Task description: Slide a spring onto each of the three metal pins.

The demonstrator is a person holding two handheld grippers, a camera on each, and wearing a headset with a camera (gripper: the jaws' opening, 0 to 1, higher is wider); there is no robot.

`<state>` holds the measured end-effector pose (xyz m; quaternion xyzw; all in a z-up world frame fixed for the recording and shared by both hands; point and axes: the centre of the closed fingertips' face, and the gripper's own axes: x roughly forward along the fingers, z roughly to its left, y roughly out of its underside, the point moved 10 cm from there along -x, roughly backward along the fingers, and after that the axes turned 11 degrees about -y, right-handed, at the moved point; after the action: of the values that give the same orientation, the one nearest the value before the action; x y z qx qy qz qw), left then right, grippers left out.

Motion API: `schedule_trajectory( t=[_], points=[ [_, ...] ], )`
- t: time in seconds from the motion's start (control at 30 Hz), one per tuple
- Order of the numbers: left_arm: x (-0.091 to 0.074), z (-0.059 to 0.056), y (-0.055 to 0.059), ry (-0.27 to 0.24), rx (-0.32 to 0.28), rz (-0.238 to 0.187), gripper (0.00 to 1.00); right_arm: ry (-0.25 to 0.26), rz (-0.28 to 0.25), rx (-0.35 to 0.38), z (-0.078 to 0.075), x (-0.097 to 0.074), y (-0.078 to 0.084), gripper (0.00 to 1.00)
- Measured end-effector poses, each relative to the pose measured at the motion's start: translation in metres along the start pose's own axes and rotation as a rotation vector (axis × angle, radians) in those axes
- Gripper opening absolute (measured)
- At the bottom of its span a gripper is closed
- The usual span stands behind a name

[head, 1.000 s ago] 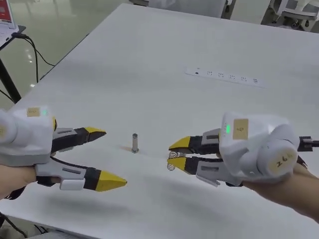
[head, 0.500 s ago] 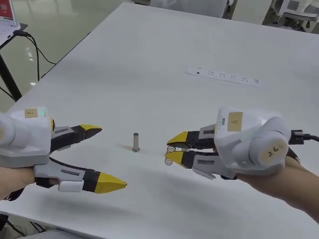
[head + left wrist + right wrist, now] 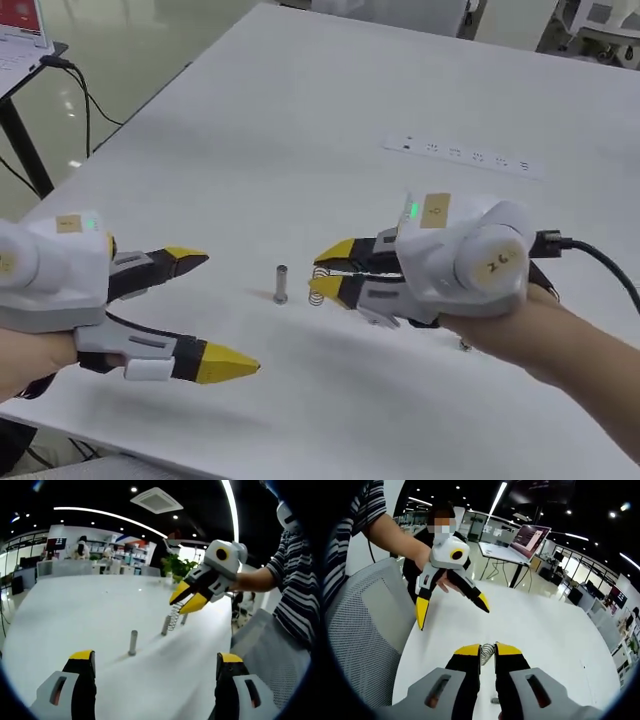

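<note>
The right gripper (image 3: 320, 275) pinches a spring (image 3: 317, 293) in its tips, just right of a pin (image 3: 281, 284) standing on the table (image 3: 300, 130). The left gripper (image 3: 225, 312) hangs at the near left, tips wide apart.

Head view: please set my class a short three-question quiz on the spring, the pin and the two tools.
1. True or false: the left tool is shut on the spring.
2. Choose one. The pin standing between the two tools is: A) upright and bare; B) already wearing a spring; C) lying flat on the table.
3. Short answer: which tool holds the spring?

Key
1. False: the left tool is open and holds nothing.
2. A.
3. The right tool, shut on the spring just beside the pin.
</note>
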<state>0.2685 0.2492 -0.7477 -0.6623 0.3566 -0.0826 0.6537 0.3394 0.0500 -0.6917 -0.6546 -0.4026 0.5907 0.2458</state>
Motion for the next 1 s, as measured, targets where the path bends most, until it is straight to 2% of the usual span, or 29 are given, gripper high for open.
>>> schedule_trajectory(
  t=[0.17, 0.3, 0.53, 0.77, 1.0],
  points=[
    [0.0, -0.001, 0.001, -0.001, 0.001, 0.001, 0.98, 0.014, -0.018, 0.02, -0.011, 0.007, -0.005, 0.07],
    [0.0, -0.001, 0.0, 0.0, 0.001, -0.003, 0.98, 0.04, -0.058, 0.069, -0.018, 0.009, -0.007, 0.07],
    [0.0, -0.001, -0.001, -0.003, -0.002, -0.006, 0.98, 0.062, -0.072, 0.11, -0.028, 0.015, -0.006, 0.07],
    [0.001, -0.001, -0.001, 0.003, 0.001, 0.002, 0.98, 0.066, -0.074, 0.127, -0.033, 0.023, -0.007, 0.07],
    [0.001, 0.0, 0.0, 0.001, 0.0, 0.005, 0.98, 0.054, -0.053, 0.114, -0.034, 0.032, -0.007, 0.07]
  ],
)
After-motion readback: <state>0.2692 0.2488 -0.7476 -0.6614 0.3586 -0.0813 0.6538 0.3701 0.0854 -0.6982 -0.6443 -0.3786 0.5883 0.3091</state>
